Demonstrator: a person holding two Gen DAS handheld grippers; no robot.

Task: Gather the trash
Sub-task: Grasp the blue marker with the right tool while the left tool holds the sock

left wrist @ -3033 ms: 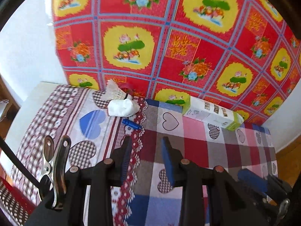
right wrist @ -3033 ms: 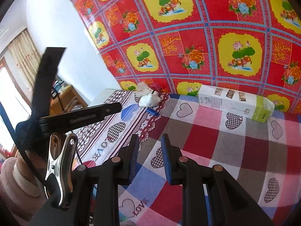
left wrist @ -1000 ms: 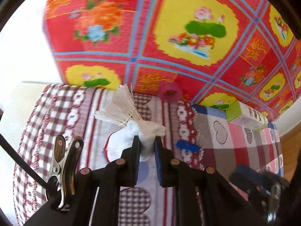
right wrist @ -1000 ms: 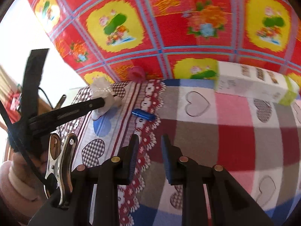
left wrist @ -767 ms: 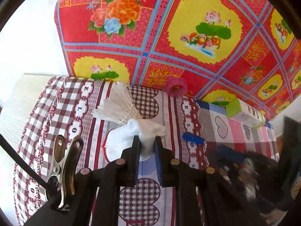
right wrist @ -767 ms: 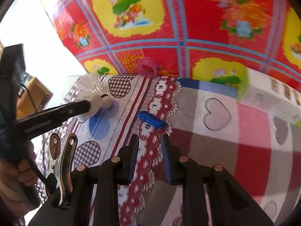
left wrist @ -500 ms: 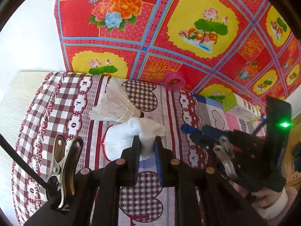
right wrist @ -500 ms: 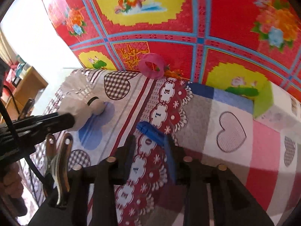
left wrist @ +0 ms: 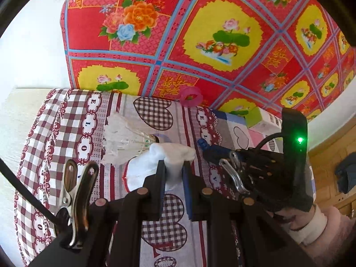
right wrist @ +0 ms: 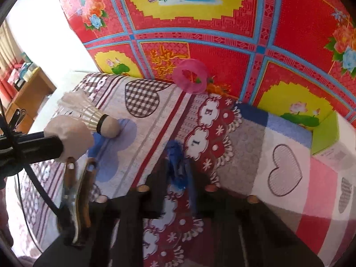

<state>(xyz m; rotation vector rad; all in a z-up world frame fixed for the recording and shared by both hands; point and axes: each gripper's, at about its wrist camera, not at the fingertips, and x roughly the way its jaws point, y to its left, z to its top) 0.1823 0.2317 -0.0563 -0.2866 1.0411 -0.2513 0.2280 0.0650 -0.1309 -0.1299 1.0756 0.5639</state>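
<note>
My left gripper (left wrist: 174,166) is shut on a crumpled white tissue (left wrist: 155,162), held just above the heart-patterned tablecloth; the tissue also shows in the right wrist view (right wrist: 69,136). A white shuttlecock (left wrist: 124,140) lies on the cloth right behind the tissue. My right gripper (right wrist: 178,169) has its jaws around a small blue wrapper (right wrist: 176,166) on the cloth and looks closed on it; the view is blurred. In the left wrist view the right gripper (left wrist: 204,149) reaches in from the right.
A pink ring (right wrist: 191,77) leans against the red floral cloth backdrop (left wrist: 200,33) at the back. A white and green carton (right wrist: 331,138) lies at the right. The table's left edge (left wrist: 13,120) drops off. A wooden cabinet (right wrist: 26,93) stands far left.
My left gripper closed on the tissue and lifted it a little. My right gripper moved left and forward to the blue wrapper and its jaws came around it.
</note>
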